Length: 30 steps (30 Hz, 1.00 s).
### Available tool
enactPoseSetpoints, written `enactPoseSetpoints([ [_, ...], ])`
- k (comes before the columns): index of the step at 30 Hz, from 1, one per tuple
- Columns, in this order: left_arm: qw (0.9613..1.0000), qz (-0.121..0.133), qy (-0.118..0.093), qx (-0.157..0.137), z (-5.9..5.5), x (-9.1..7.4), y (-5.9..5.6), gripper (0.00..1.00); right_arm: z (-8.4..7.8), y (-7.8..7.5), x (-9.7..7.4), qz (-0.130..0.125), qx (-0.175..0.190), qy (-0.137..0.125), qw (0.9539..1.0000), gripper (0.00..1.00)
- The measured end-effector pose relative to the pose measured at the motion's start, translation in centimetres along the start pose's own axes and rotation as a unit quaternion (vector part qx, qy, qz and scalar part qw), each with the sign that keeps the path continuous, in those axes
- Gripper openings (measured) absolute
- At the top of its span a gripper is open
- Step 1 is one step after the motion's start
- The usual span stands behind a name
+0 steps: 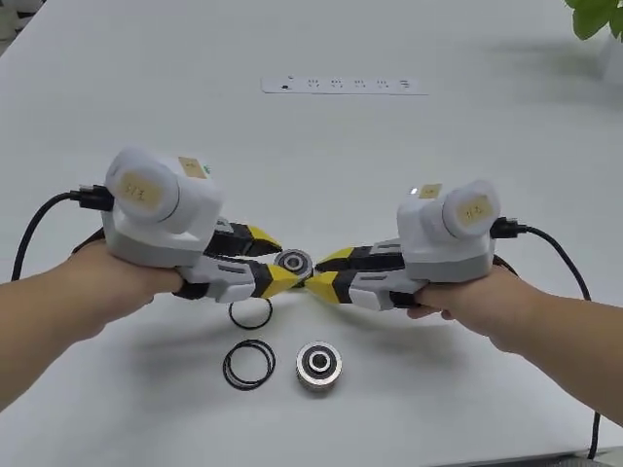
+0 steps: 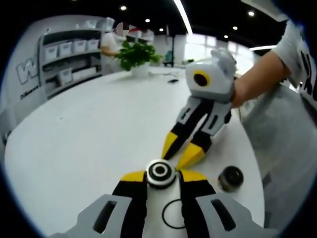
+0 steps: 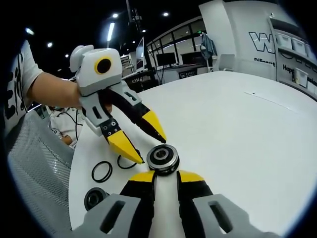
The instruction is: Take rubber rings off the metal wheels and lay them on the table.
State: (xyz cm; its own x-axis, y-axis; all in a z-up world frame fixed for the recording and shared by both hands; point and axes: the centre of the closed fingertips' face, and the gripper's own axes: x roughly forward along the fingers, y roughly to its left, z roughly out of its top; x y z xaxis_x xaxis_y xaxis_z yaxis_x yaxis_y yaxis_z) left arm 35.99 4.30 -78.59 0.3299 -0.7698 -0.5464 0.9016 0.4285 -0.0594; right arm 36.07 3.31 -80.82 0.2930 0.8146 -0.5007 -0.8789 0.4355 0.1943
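Head view
- Worktop (image 1: 458, 146): white, smooth, matte.
- Metal wheel (image 1: 293, 262): round, with concentric bright and dark bands. It is raised off the worktop and clamped between the yellow jaw tips of the left hand-held gripper (image 1: 277, 261).
- Right hand-held gripper (image 1: 329, 272): tips slightly apart at the wheel's rim; whether they grip it cannot be told.
- Rubber rings (image 1: 249, 364): thin, black and circular; two overlap flat on the worktop.
- Single ring (image 1: 251, 313): flat, below the left jaws.
- Second metal wheel (image 1: 318, 365): flat, just beside the paired rings.

Left gripper view
- Metal wheel (image 2: 160, 173): between its own jaw tips, touching both.

Right gripper view
- Metal wheel (image 3: 162, 157): at its own tips, with the left jaws flanking it.
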Motion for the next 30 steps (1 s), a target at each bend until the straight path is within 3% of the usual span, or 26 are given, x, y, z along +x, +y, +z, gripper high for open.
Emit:
enactPoseSetpoints([
  [20, 0.9989, 0.009, 0.014, 0.043, -0.23, 0.68, 0.21, 0.17, 0.05, 0.03, 0.14, 0.0, -0.001, -0.001, 1.0, 0.13],
  [30, 0.9987, 0.016, 0.014, 0.046, -0.21, 0.78, 0.28, 0.14, -0.01, -0.06, 0.26, 0.001, -0.01, 0.003, 0.9999, 0.11],
])
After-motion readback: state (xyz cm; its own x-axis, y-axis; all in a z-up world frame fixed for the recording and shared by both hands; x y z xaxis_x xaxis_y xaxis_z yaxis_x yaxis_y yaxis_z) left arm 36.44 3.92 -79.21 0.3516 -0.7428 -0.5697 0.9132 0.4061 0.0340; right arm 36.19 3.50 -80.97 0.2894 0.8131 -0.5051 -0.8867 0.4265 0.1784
